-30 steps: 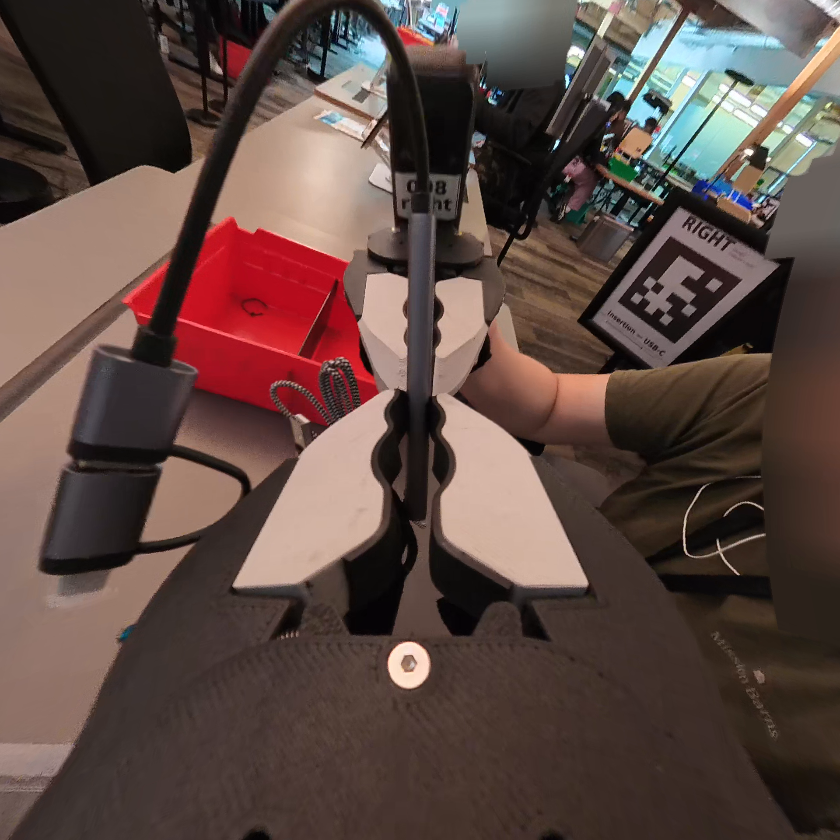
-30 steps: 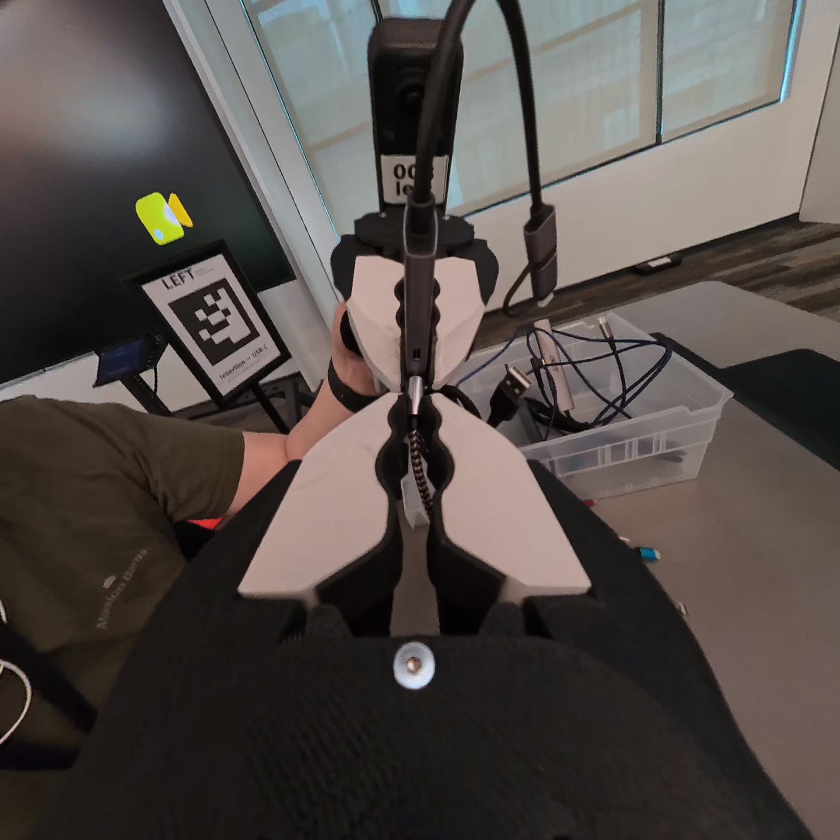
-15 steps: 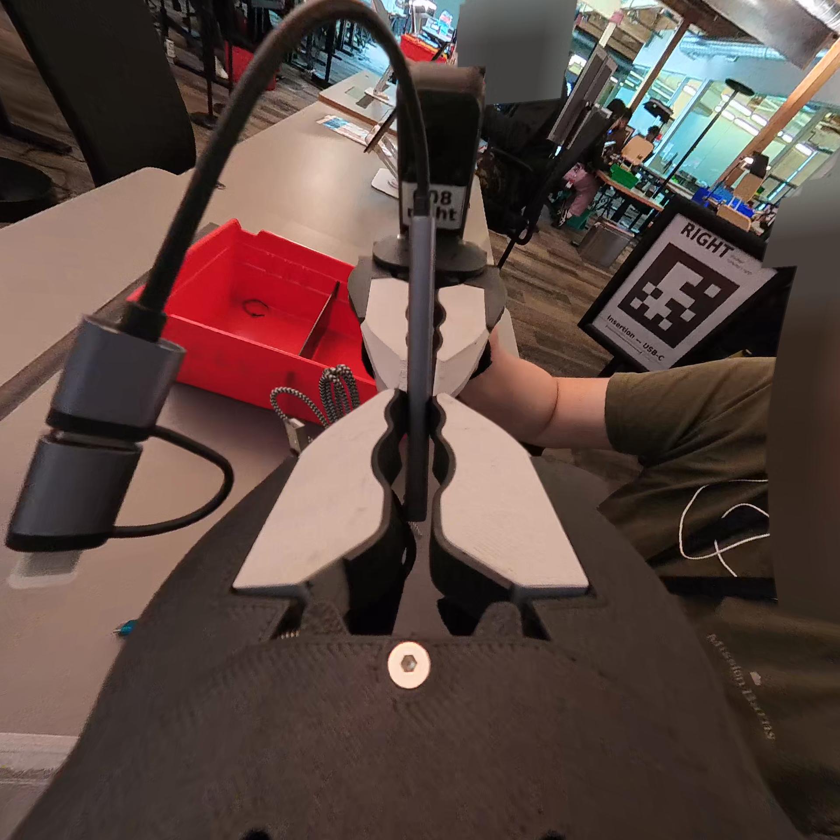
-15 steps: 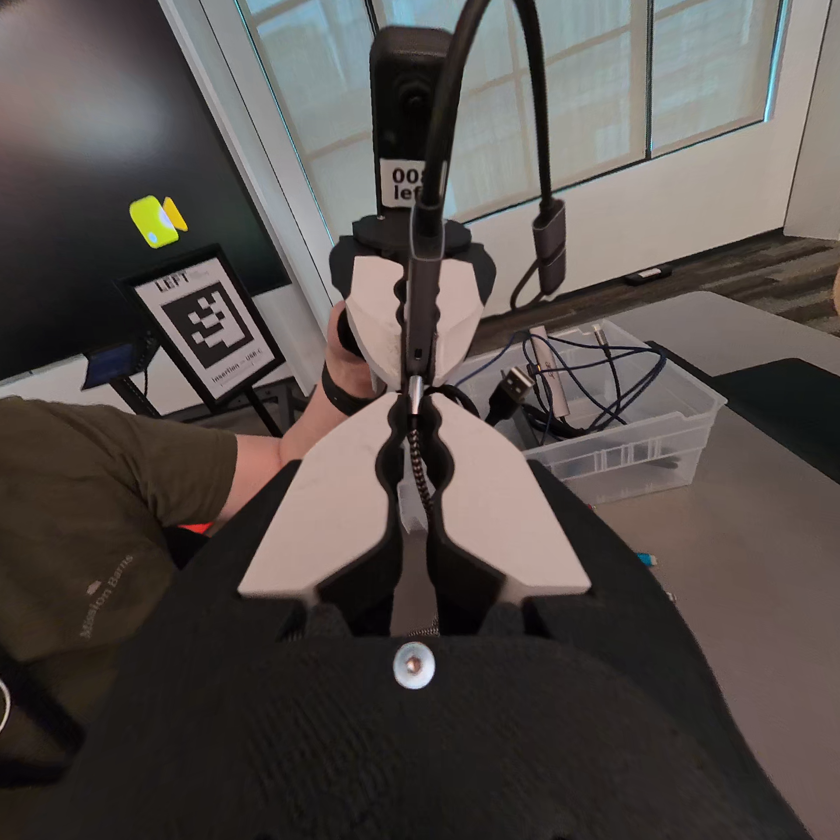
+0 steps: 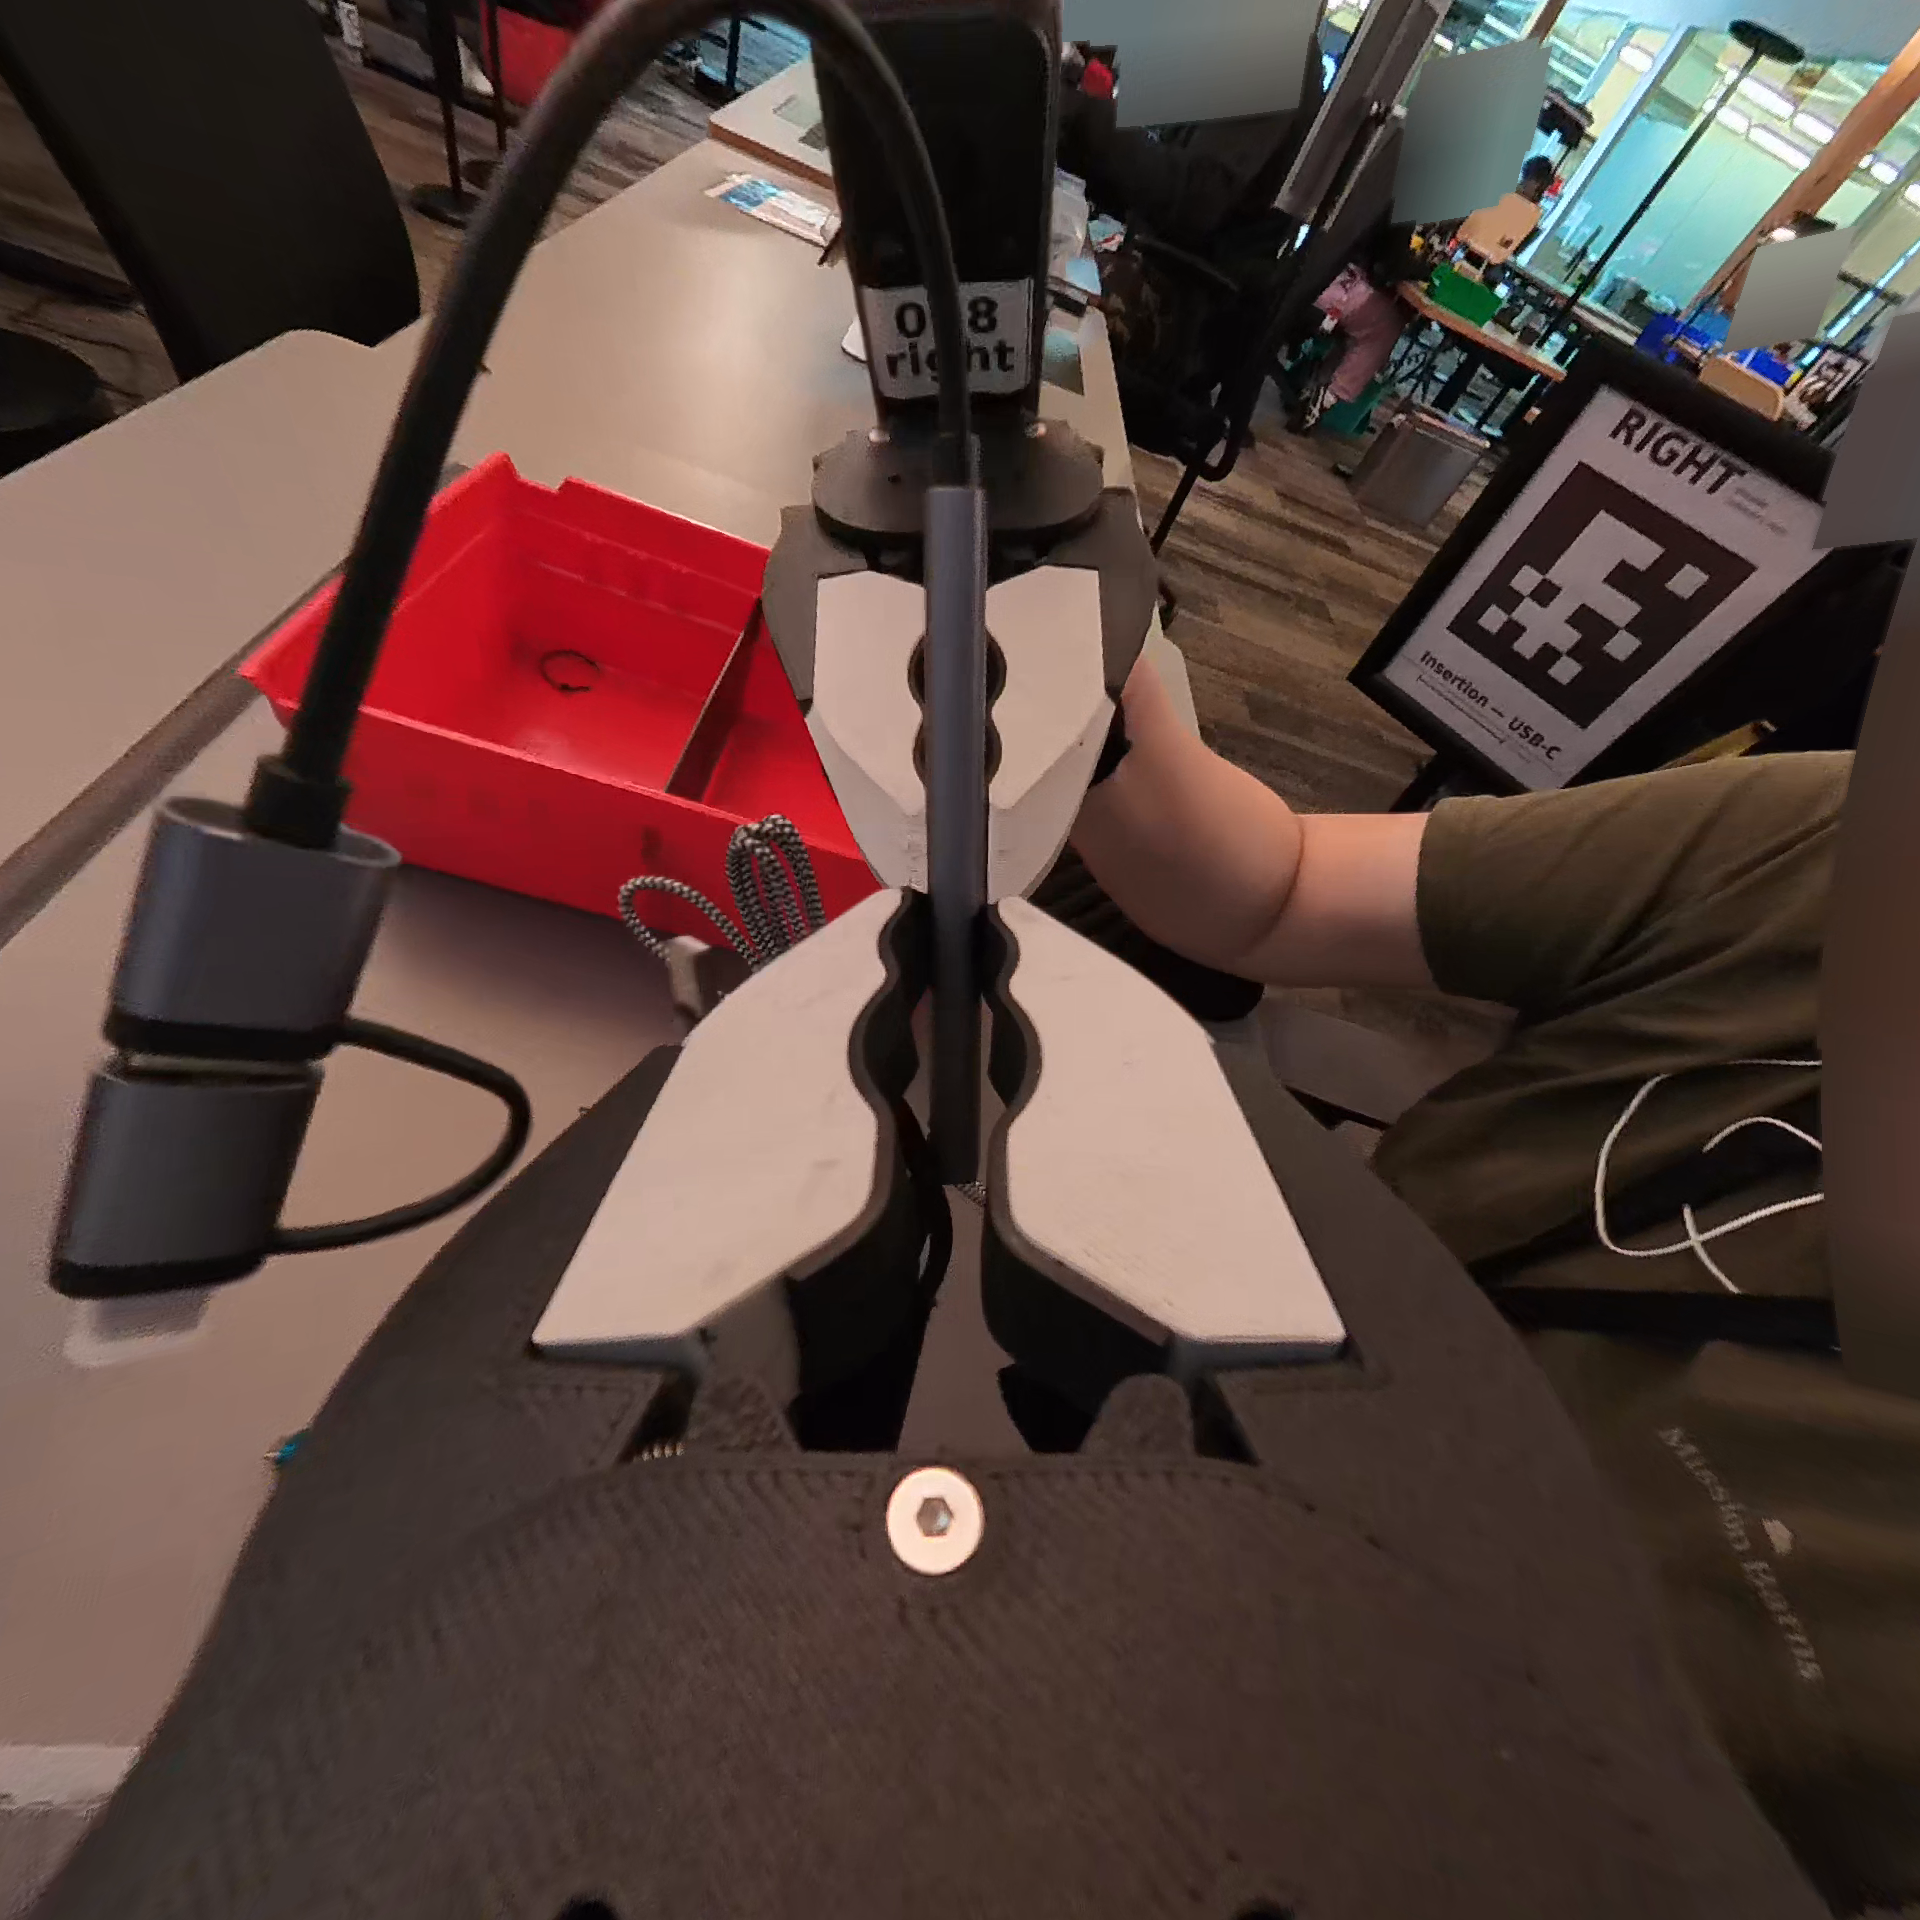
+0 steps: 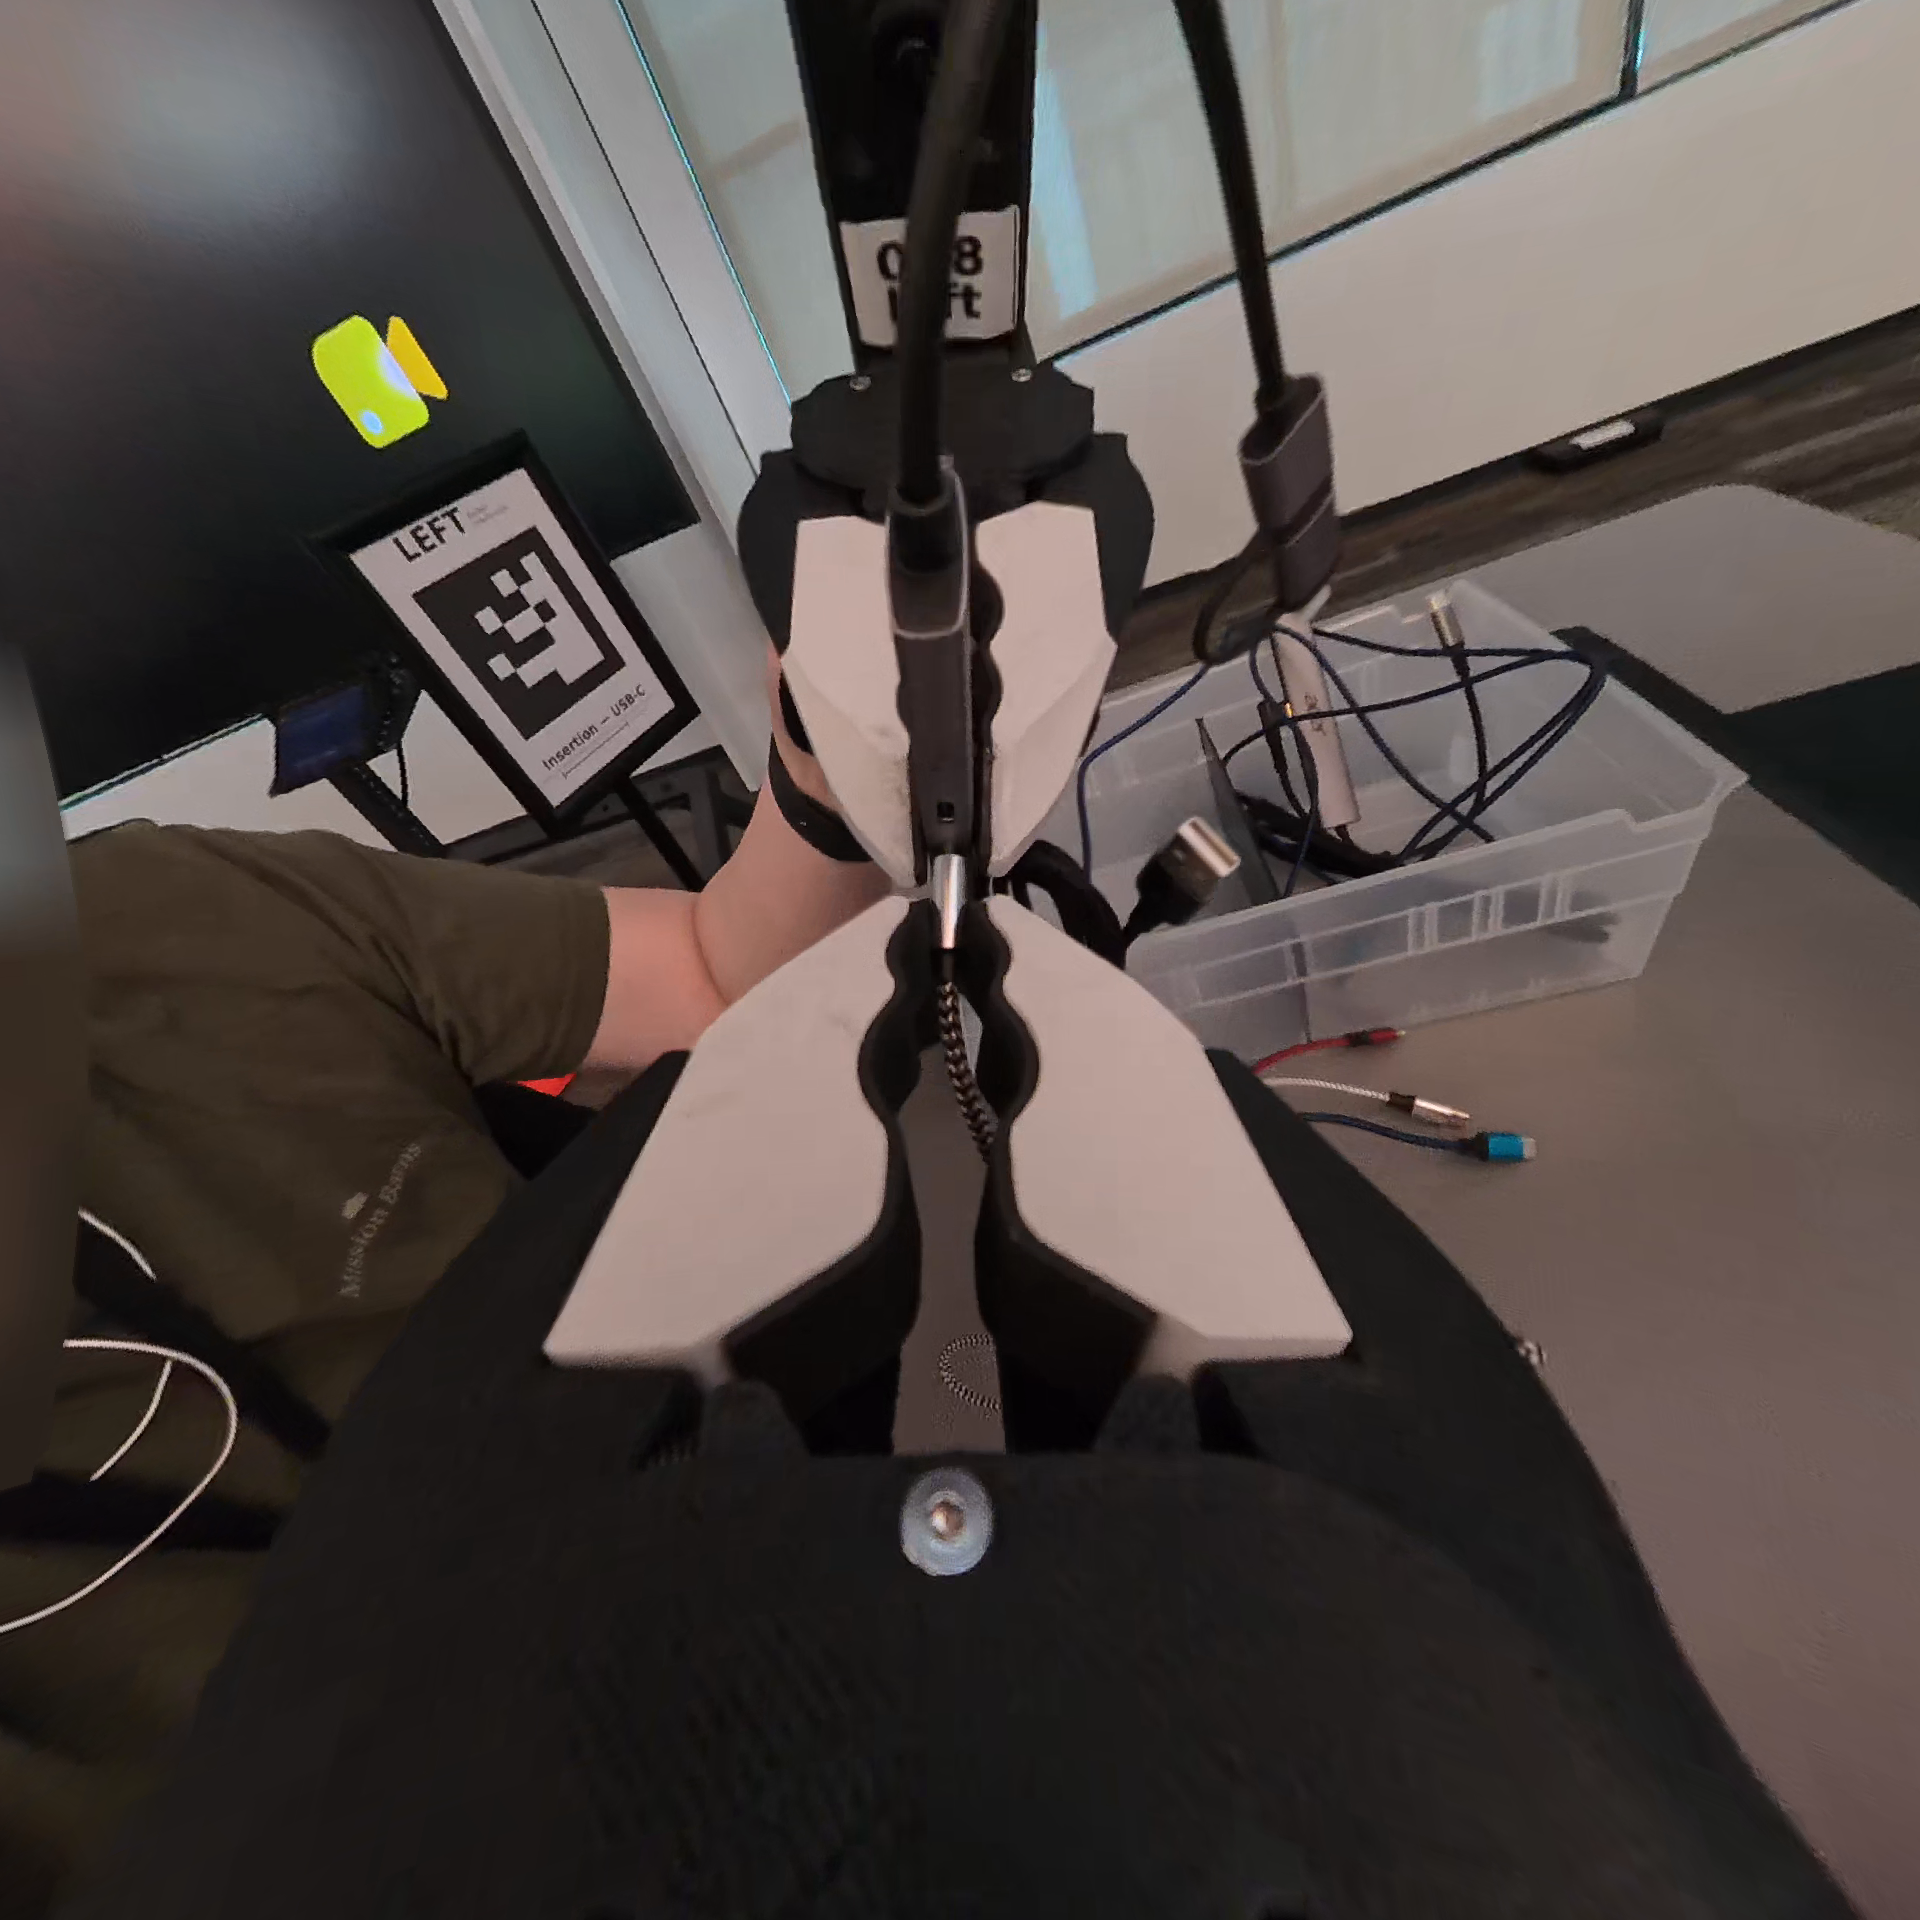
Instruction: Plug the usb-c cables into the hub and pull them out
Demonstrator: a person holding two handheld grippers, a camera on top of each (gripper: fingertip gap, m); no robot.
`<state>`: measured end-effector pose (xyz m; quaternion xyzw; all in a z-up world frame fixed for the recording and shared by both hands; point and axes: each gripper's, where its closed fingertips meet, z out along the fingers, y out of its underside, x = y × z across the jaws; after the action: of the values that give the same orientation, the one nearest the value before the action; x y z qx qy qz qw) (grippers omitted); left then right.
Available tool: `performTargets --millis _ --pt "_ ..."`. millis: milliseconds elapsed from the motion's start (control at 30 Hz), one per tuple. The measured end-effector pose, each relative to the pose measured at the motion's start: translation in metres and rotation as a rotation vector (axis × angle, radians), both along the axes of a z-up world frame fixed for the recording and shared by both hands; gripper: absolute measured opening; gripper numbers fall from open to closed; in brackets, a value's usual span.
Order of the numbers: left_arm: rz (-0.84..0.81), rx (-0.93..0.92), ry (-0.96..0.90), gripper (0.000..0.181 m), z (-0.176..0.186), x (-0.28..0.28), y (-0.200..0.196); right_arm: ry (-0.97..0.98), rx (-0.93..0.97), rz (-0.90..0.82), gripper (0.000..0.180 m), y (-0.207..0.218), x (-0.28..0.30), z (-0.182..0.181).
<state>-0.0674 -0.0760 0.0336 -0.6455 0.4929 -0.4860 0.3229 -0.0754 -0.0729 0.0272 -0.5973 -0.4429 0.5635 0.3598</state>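
My left gripper (image 5: 951, 909) is shut on a slim dark grey hub (image 5: 954, 727), held edge-up between its pads. The hub's black lead arcs overhead and ends in a dangling grey adapter (image 5: 208, 1039). My right gripper (image 6: 948, 914) is shut on the silver USB-C plug (image 6: 948, 899) of a braided cable (image 6: 961, 1070). The two grippers face each other tip to tip. In the right wrist view the plug's tip meets the end of the hub (image 6: 935, 707). I cannot tell how deep it sits. The cable's braided loops (image 5: 758, 883) hang below.
A red bin (image 5: 540, 665) stands on the grey table behind the right gripper. A clear bin of cables (image 6: 1455, 831) stands behind the left gripper, with loose cable ends (image 6: 1434, 1117) beside it. The person's arm (image 5: 1247, 873) and marker signs are close by. The grippers are tip to tip, or close to it.
Both grippers stay tip to tip with the hub and the plug still held. The pair has shifted a little and the dangling adapter has swung.
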Motion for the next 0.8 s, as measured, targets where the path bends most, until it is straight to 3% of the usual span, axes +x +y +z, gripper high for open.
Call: performTargets --millis 267,433,600,800 --pt "-0.016 -0.002 0.001 0.010 -0.001 0.002 -0.003 0.001 -0.002 0.009 0.007 -0.001 0.003 0.001" --pt "-0.073 -0.123 0.036 0.010 -0.006 -0.013 -0.010 -0.011 0.073 0.003 0.006 -0.006 -0.007 -0.001" --pt "-0.041 -0.070 0.057 0.009 -0.010 -0.013 -0.004 -0.007 0.077 -0.017 0.006 0.000 -0.004 -0.002" --pt "-0.001 -0.041 -0.030 0.009 0.005 -0.013 0.003 0.136 0.019 -0.030 0.011 0.004 -0.006 0.012"
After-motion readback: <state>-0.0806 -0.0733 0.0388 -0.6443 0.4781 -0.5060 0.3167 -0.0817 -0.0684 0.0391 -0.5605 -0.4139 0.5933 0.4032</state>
